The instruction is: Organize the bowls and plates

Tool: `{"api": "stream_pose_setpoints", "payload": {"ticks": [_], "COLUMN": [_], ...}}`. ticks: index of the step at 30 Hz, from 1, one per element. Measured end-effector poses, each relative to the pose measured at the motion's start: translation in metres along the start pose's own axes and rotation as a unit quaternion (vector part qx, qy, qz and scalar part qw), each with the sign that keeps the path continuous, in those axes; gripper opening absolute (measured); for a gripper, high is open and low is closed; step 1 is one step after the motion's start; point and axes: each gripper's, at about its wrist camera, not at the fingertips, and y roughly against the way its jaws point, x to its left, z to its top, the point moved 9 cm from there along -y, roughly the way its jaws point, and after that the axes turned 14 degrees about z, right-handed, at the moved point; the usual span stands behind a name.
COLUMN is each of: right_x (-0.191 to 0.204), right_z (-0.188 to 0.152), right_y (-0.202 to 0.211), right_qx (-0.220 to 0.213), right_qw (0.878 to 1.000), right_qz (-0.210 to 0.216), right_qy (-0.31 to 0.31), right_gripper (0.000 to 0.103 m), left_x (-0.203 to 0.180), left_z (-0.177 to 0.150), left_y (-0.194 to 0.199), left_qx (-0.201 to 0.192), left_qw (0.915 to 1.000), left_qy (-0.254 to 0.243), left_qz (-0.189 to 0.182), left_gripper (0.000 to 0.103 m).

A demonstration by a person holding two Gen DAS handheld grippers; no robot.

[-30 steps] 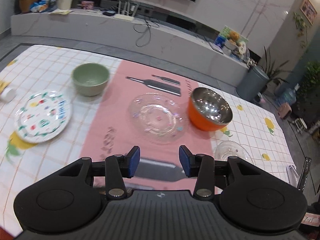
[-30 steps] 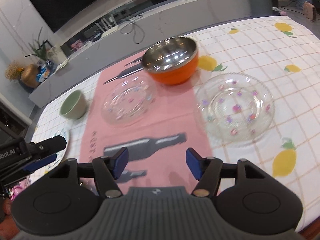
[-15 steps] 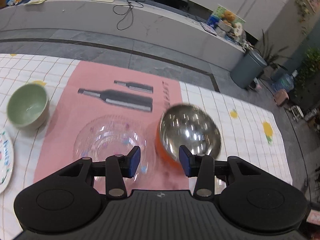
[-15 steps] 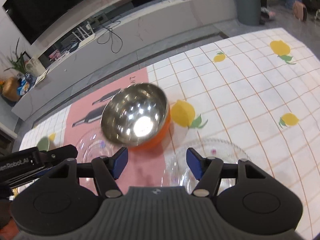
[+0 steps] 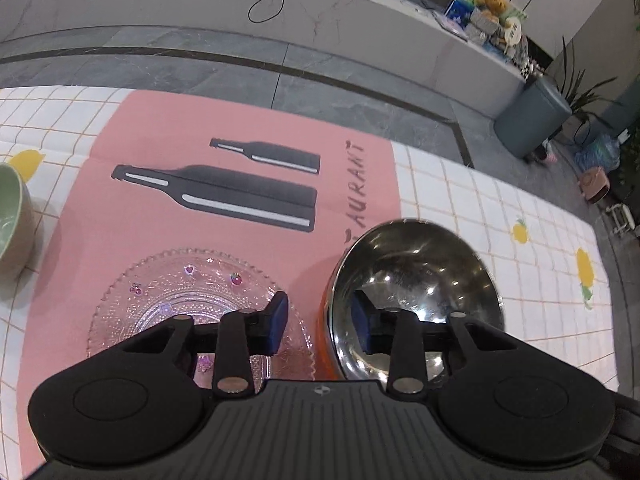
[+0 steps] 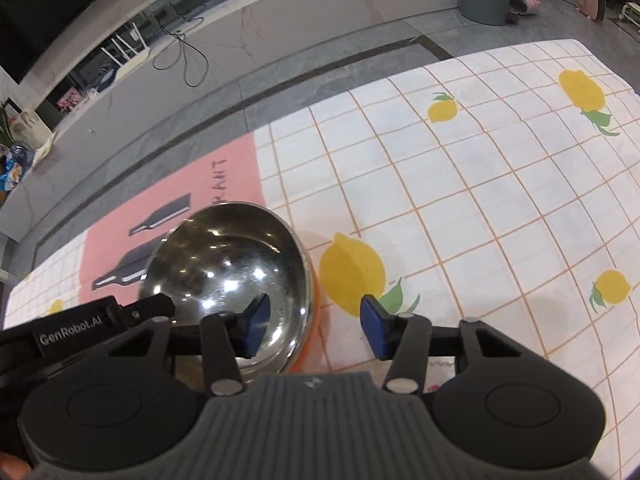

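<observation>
Two grippers straddle opposite walls of the orange steel-lined bowl [image 5: 414, 288] on the pink placemat [image 5: 168, 152]. Our left gripper [image 5: 322, 322] and right gripper [image 6: 314, 326] have just been closing, one pad inside each; contact is unclear. Just beside the bowl lies a clear glass plate [image 5: 192, 300].

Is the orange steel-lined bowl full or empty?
Empty: the orange steel-lined bowl shows a bare shiny interior with only reflections and highlights, in both wrist views.
</observation>
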Motion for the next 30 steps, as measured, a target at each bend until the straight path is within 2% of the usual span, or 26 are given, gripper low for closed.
{"api": "stream_pose_setpoints", "payload": {"ticks": [1, 3, 4, 5, 7, 12, 20, 24, 30], "right_x": [-0.001, -0.002, -0.002, -0.002, 0.0, 0.004, 0.032, 0.057, 0.099], "right_z": [-0.001, -0.003, -0.004, -0.004, -0.004, -0.007, -0.028, -0.055, -0.118], "right_y": [-0.001, -0.003, -0.002, -0.002, -0.002, 0.007, 0.065, 0.1, 0.142], "right_qx": [0.003, 0.006, 0.006, 0.005, 0.007, 0.014, 0.0, -0.003, 0.007], "right_qw": [1.0, 1.0, 1.0, 1.0, 1.0, 1.0, 0.999, 0.996, 0.989], "right_qz": [0.003, 0.007, 0.005, 0.007, 0.02, 0.023, 0.053, 0.08, 0.137], "right_qy": [-0.003, -0.007, -0.005, -0.004, -0.006, -0.011, 0.01, 0.031, 0.057], "right_gripper": [0.041, 0.027, 0.024, 0.021, 0.011, 0.011, 0.011, 0.011, 0.013], "left_x": [0.0, 0.0, -0.001, -0.002, -0.004, -0.004, 0.018, 0.045, 0.102], "left_z": [-0.001, -0.004, -0.005, -0.004, -0.004, -0.008, -0.03, -0.05, -0.093], "left_y": [-0.002, -0.004, -0.003, -0.002, 0.001, 0.014, 0.085, 0.128, 0.18], "left_qx": [0.003, 0.01, 0.01, 0.009, 0.009, 0.009, -0.013, -0.028, -0.04], "left_qw": [1.0, 1.0, 0.9999, 0.9999, 0.9999, 0.9999, 0.9999, 0.9995, 0.9978], "left_qy": [0.0, 0.0, 0.001, 0.0, -0.001, -0.006, -0.004, 0.014, 0.045], "left_qz": [0.002, 0.0, -0.003, -0.007, -0.009, -0.003, -0.001, 0.01, 0.027], "left_gripper": [0.031, 0.018, 0.017, 0.011, 0.009, 0.008, 0.008, 0.008, 0.009]}}
